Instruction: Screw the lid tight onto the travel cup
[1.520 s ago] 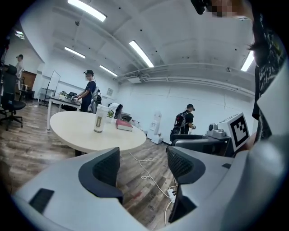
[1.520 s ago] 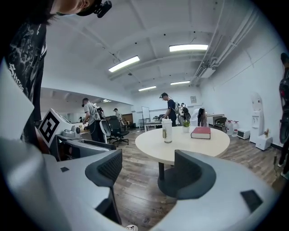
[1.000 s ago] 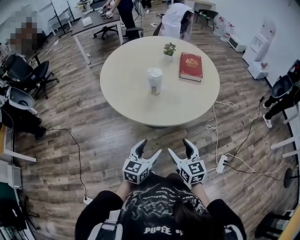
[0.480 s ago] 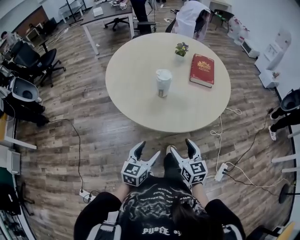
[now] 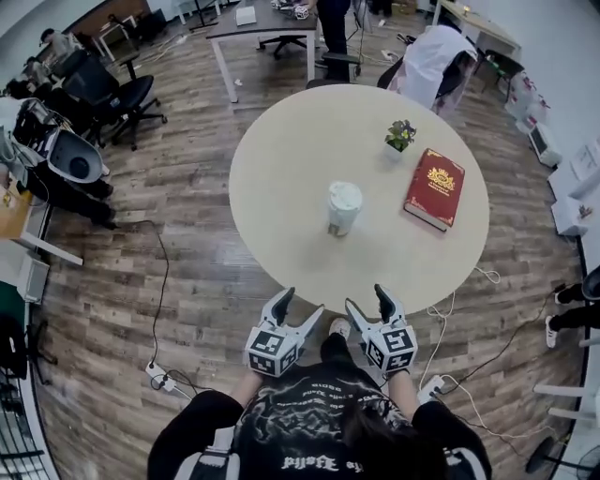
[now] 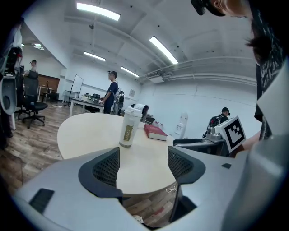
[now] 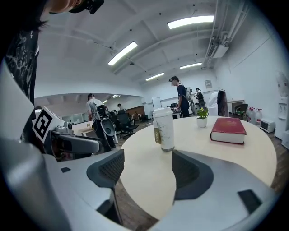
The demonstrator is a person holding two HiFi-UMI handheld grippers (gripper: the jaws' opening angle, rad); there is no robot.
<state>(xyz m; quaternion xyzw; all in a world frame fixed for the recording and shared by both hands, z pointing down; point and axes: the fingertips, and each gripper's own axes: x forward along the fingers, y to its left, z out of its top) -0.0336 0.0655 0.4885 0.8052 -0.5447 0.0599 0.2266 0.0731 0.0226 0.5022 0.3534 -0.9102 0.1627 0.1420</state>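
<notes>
Sharing table (image 5: 281,187) with travel cup (image 5: 343,206): book (image 5: 435,187), plant (image 5: 400,137)

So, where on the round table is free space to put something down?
Bare: the left half of the table and the near strip before the travel cup. Crowded: the right side, with potted plant and red book.

Open-plan office, as we record it: wood-plank floor (image 5: 197,272), round pale bench (image 5: 281,178), rectangular desk (image 5: 267,21) beyond it, black wheeled office chairs (image 5: 127,94), power strip (image 5: 157,377) with trailing cables (image 5: 161,281), ceiling strip lights (image 6: 98,11), people (image 6: 111,90) standing farther back
</notes>
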